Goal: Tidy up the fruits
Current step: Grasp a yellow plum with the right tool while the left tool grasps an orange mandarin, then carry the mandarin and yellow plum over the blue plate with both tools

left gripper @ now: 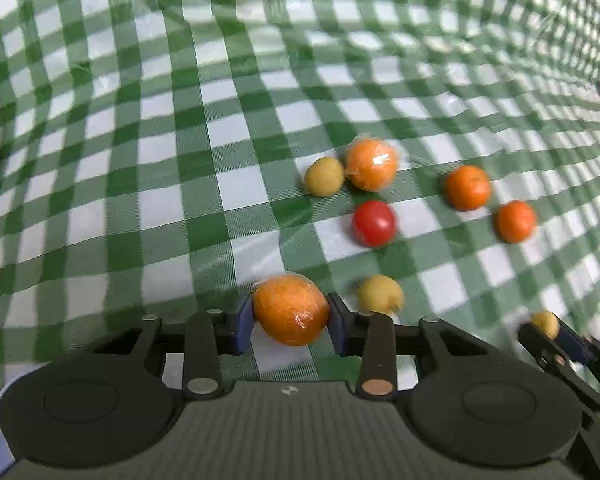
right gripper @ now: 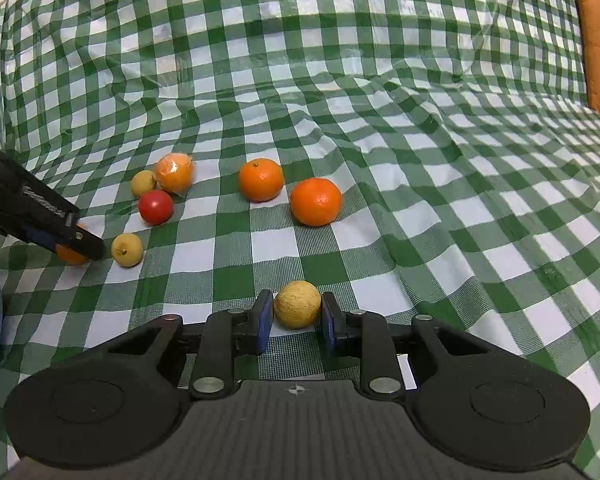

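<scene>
Left tongs (left gripper: 291, 312) clamp a plastic-wrapped orange (left gripper: 290, 309); right tongs (right gripper: 296, 314) clenched on a yellow fruit (right gripper: 297, 304), near side of the red tomato (right gripper: 155, 207).

Lighting: bright, even, soft shadows. Left wrist view motion-blurred; right sharp. Fisheye bending at edges; glare on checked tablecloth (right gripper: 340, 60).

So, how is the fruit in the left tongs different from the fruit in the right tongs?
The wrapped orange in the left tongs is deep orange, while the small yellow fruit in the right tongs is pale yellow. The wrapped orange is larger and fills a wider gap between the pads. It has shiny clear film around it; the small yellow fruit is bare and dull. Both are round and sit between blue pads.
</scene>
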Action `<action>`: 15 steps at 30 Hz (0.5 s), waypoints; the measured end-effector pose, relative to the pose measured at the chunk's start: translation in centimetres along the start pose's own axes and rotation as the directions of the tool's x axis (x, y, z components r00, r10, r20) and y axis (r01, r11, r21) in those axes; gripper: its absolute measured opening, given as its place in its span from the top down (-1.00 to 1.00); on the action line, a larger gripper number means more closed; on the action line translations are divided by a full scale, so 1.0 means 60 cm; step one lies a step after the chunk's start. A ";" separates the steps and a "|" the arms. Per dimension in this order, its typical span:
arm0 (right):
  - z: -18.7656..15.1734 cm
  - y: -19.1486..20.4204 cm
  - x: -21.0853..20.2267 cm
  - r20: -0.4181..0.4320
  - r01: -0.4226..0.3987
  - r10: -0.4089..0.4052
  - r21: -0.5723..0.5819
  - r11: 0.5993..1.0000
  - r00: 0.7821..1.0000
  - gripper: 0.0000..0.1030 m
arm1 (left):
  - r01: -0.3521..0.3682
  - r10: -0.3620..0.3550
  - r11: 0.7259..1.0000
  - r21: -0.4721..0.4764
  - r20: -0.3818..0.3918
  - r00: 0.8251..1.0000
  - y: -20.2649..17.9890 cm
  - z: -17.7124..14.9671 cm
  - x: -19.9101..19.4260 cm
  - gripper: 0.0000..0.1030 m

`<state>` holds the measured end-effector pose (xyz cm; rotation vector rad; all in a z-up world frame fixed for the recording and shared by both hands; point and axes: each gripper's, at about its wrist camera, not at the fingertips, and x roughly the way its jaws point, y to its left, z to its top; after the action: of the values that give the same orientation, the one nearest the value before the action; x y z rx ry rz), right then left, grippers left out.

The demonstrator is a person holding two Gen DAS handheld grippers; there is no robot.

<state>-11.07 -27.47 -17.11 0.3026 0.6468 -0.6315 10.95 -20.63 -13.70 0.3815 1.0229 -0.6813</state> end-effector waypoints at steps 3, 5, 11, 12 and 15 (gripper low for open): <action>0.011 0.009 -0.042 0.045 -0.024 0.025 -0.016 1.000 0.999 0.48 | 0.019 -0.018 1.000 -0.008 0.055 0.998 -0.001 -0.034 -0.087 0.18; 0.020 0.020 -0.083 0.067 -0.063 0.064 -0.027 0.998 0.996 0.48 | 0.033 -0.031 0.999 -0.028 0.070 0.997 -0.001 -0.068 -0.147 0.18; 0.007 0.073 -0.253 0.075 -0.228 0.237 -0.113 0.967 0.969 0.48 | -0.004 0.008 0.998 -0.061 0.064 0.998 0.005 -0.205 -0.304 0.18; 0.001 0.079 -0.275 0.068 -0.250 0.260 -0.128 0.960 0.963 0.48 | -0.022 0.026 0.997 -0.069 0.061 0.998 0.008 -0.228 -0.325 0.18; -0.021 0.104 -0.340 0.038 -0.316 0.326 -0.164 0.935 0.945 0.48 | -0.065 0.070 0.994 -0.093 0.048 0.996 0.017 -0.281 -0.379 0.18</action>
<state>-20.37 -12.91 -4.56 0.2341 0.5648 -0.2738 -7.10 -2.29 -1.93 0.3160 0.9844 -0.5791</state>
